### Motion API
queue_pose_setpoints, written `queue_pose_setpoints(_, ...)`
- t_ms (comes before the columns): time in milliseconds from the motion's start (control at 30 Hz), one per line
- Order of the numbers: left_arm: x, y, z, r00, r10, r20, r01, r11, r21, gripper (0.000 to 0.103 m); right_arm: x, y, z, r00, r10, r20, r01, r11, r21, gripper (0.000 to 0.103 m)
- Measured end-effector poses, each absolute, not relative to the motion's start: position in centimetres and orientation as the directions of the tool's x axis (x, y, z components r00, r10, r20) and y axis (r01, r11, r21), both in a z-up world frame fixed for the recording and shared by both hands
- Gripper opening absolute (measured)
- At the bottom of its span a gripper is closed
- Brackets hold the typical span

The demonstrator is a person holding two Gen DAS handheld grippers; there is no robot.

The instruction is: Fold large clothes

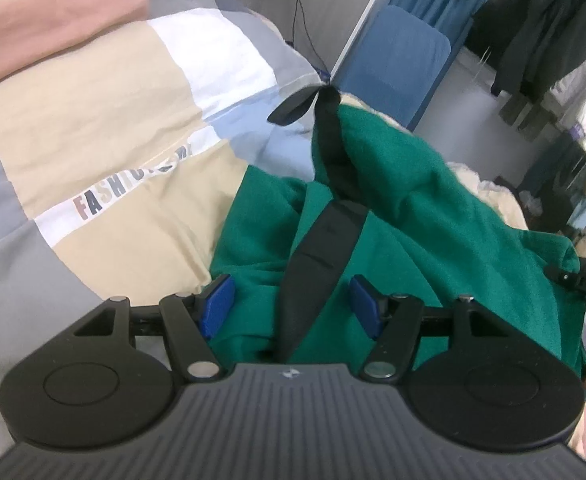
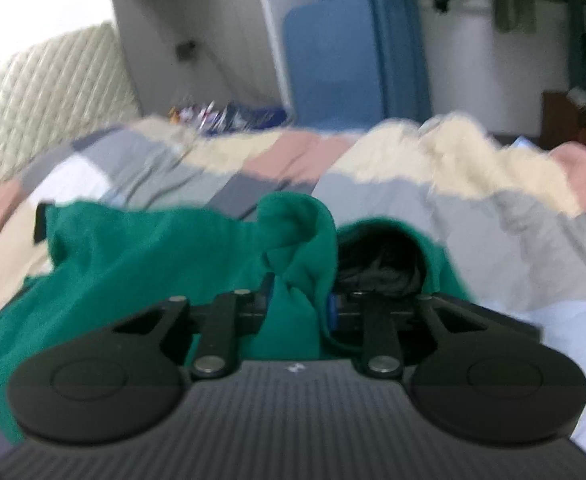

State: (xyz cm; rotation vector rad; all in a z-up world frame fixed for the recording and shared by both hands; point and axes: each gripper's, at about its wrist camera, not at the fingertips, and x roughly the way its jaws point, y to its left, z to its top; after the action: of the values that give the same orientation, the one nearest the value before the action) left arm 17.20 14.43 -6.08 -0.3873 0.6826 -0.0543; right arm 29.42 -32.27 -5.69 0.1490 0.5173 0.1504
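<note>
Garment (image 1: 433, 216) is green with black trim and is bunched up on the patchwork quilt (image 1: 105, 92) over the bed, near edge toward the grippers, far end humped up. Still pretty crumpled, so folding looks barely begun.

Left gripper (image 1: 291, 308) is seen with its blue pads (image 1: 217, 304) spread wide, green cloth and a black strap (image 1: 321, 256) lying between them. The pads don't look pressed on anything, so nothing is counted as held there; probably it's parked over the near edge, ready to pinch.

Right gripper (image 2: 299, 304) is closed down narrow on a twisted wad of the green fabric, which is squeezed between the jaws. That grip is likely there so one side can be lifted and pulled flat. A dark opening (image 2: 377, 256), maybe a hood or sleeve mouth, sits just right of it; hard to tell, the view is blurred.

Coats (image 1: 545, 28) are hung far right, well apart from the bed.
</note>
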Motion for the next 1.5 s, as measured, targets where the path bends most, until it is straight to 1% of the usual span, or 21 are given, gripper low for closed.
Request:
queue_pose_setpoints(100, 17.2, 14.2, -5.9, 0.783, -0.177, -0.597, -0.066, 0.930, -0.362, 0.069, 29.8, -33.1, -5.8, 0.882, 0.114, -0.456, -0.035, 0.984, 0.177, 0.027)
queue_pose_setpoints(200, 17.4, 14.0, -6.2, 0.776, -0.167, -0.609, -0.070, 0.936, -0.346, 0.069, 31.3, -33.0, -7.5, 0.863, 0.084, -0.497, -0.001, 0.986, 0.164, 0.027)
queue_pose_setpoints(300, 17.5, 13.8, -6.3, 0.769, -0.161, -0.618, -0.072, 0.940, -0.334, 0.069, 32.3, -32.1, -9.5, 0.831, 0.060, -0.554, 0.010, 0.992, 0.123, 0.031)
queue_pose_setpoints(367, 17.5, 13.9, -6.3, 0.770, -0.161, -0.617, -0.073, 0.939, -0.336, 0.069, 32.0, -31.7, -9.7, 0.827, 0.047, -0.560, 0.012, 0.995, 0.102, 0.034)
queue_pose_setpoints(433, 17.4, 14.0, -6.1, 0.772, -0.166, -0.613, -0.071, 0.937, -0.343, 0.069, 31.5, -31.7, -9.4, 0.826, 0.050, -0.562, 0.020, 0.993, 0.118, 0.035)
queue_pose_setpoints(500, 17.1, 14.2, -5.8, 0.780, -0.177, -0.600, -0.067, 0.930, -0.360, 0.069, 30.7, -31.9, -8.8, 0.826, 0.057, -0.561, 0.039, 0.987, 0.157, 0.038)
queue_pose_setpoints(533, 16.8, 14.3, -5.5, 0.785, -0.183, -0.592, -0.063, 0.927, -0.370, 0.069, 30.4, -31.9, -8.4, 0.828, 0.056, -0.557, 0.047, 0.984, 0.169, 0.042)
queue_pose_setpoints(600, 16.2, 14.3, -4.8, 0.798, -0.194, -0.571, -0.049, 0.923, -0.382, 0.069, 29.0, -31.9, -7.7, 0.834, 0.058, -0.549, 0.060, 0.979, 0.194, 0.046)
queue_pose_setpoints(667, 15.4, 14.1, -3.9, 0.812, -0.208, -0.545, -0.023, 0.922, -0.386, 0.069, 27.2, -31.6, -6.4, 0.842, 0.054, -0.537, 0.060, 0.979, 0.193, 0.052)
queue_pose_setpoints(733, 14.4, 13.5, -3.0, 0.824, -0.227, -0.520, 0.014, 0.924, -0.381, 0.069, 25.5, -31.0, -5.1, 0.849, 0.059, -0.526, 0.041, 0.983, 0.177, 0.051)
queue_pose_setpoints(800, 13.6, 12.8, -2.5, 0.816, -0.276, -0.508, 0.061, 0.915, -0.399, 0.069, 24.0, -30.5, -4.0, 0.854, 0.067, -0.517, 0.030, 0.984, 0.176, 0.051)
queue_pose_setpoints(933, 12.4, 11.2, -2.2, 0.792, -0.349, -0.500, 0.122, 0.894, -0.431, 0.069, 21.0, -29.9, -2.9, 0.853, 0.121, -0.508, 0.032, 0.959, 0.282, 0.051)
queue_pose_setpoints(1000, 12.1, 10.4, -2.4, 0.774, -0.380, -0.507, 0.139, 0.883, -0.449, 0.069, 19.8, -29.0, -3.0, 0.842, 0.148, -0.519, 0.033, 0.946, 0.323, 0.052)
queue_pose_setpoints(1100, 12.2, 9.5, -3.2, 0.746, -0.410, -0.524, 0.138, 0.866, -0.481, 0.069, 18.1, -27.4, -3.9, 0.812, 0.235, -0.534, 0.015, 0.907, 0.422, 0.052)
queue_pose_setpoints(1167, 12.5, 9.1, -3.8, 0.735, -0.406, -0.543, 0.128, 0.869, -0.477, 0.069, 17.4, -26.2, -4.5, 0.790, 0.277, -0.547, 0.007, 0.888, 0.460, 0.052)
queue_pose_setpoints(1300, 13.1, 8.3, -5.0, 0.714, -0.404, -0.572, 0.125, 0.877, -0.464, 0.069, 17.2, -24.2, -5.5, 0.757, 0.331, -0.563, -0.015, 0.871, 0.491, 0.052)
queue_pose_setpoints(1400, 13.2, 7.7, -5.4, 0.710, -0.394, -0.583, 0.124, 0.886, -0.448, 0.073, 17.8, -23.8, -6.3, 0.747, 0.334, -0.575, -0.007, 0.869, 0.495, 0.052)
queue_pose_setpoints(1433, 13.3, 7.5, -5.5, 0.702, -0.392, -0.595, 0.118, 0.888, -0.445, 0.076, 18.1, -23.9, -6.6, 0.746, 0.333, -0.576, -0.003, 0.867, 0.498, 0.052)
queue_pose_setpoints(1500, 13.6, 7.2, -5.7, 0.661, -0.378, -0.648, 0.087, 0.897, -0.433, 0.078, 18.5, -24.2, -7.2, 0.740, 0.337, -0.582, 0.010, 0.860, 0.510, 0.052)
